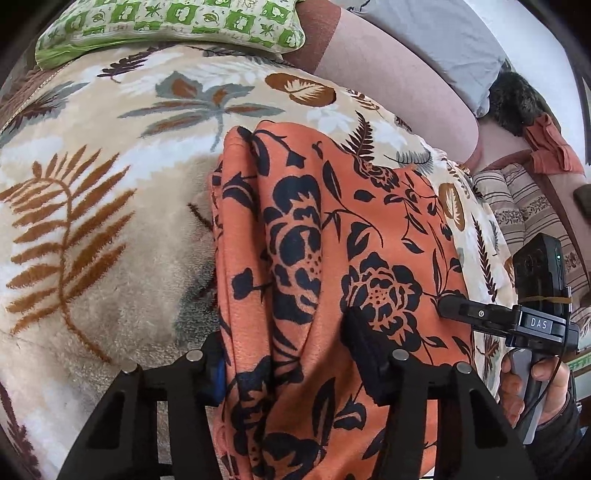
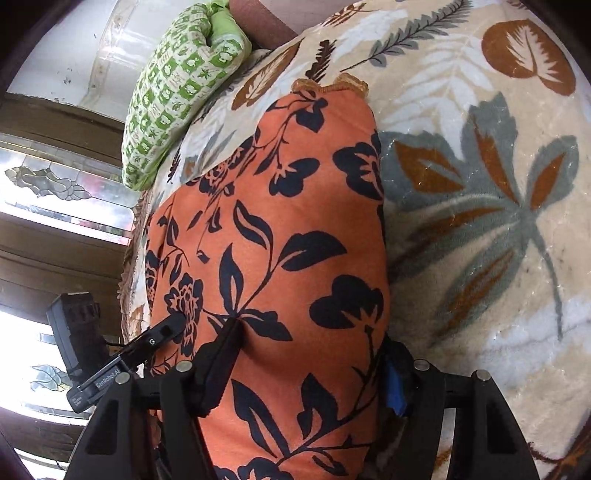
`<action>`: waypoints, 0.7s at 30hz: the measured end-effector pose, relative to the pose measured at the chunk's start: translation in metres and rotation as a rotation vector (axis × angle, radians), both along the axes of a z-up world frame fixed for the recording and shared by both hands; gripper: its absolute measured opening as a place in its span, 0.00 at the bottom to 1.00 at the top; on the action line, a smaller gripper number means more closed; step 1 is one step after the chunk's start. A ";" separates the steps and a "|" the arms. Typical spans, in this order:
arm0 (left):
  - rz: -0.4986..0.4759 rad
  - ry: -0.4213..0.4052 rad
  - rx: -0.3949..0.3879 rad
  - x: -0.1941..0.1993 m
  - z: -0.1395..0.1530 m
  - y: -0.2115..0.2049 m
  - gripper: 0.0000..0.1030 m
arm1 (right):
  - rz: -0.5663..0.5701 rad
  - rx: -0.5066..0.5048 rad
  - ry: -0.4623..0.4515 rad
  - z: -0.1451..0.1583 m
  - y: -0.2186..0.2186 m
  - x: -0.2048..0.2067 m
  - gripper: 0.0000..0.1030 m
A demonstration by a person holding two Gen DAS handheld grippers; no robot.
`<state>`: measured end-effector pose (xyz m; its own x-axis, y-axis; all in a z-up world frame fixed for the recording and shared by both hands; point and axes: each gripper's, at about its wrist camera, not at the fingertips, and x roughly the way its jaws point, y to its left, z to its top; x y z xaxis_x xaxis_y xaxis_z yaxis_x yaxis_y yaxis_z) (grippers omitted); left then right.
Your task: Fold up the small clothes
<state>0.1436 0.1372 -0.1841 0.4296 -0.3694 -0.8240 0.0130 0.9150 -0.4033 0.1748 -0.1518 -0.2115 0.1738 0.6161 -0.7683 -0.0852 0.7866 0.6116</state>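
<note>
We see both grippers, left and right, pinching the orange floral garment atop the leaf-print blanket.

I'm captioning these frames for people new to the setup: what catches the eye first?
The orange garment with black flowers dominates, lying folded lengthwise on a beige leaf-print blanket. Both grippers are at it: the left gripper straddles it, the right gripper likewise. A green patterned pillow sits at the blanket's far edge.

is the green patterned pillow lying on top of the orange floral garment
No, the green patterned pillow sits apart at the far edge of the leaf-print blanket, well away from the orange floral garment.
</note>
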 end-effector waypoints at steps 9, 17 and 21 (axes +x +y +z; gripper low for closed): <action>0.010 -0.037 -0.015 -0.007 0.012 0.002 0.32 | 0.041 -0.045 -0.084 0.022 0.007 -0.006 0.38; 0.014 -0.088 -0.035 -0.021 0.035 -0.005 0.28 | 0.102 -0.049 -0.173 0.054 0.010 -0.010 0.36; 0.003 -0.141 -0.037 -0.020 0.060 -0.020 0.28 | 0.111 -0.039 -0.222 0.075 0.003 -0.011 0.36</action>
<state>0.1234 0.1176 -0.1242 0.5416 -0.3971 -0.7409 0.0696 0.8995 -0.4312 0.1640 -0.1483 -0.1363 0.2742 0.6115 -0.7422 -0.3014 0.7876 0.5375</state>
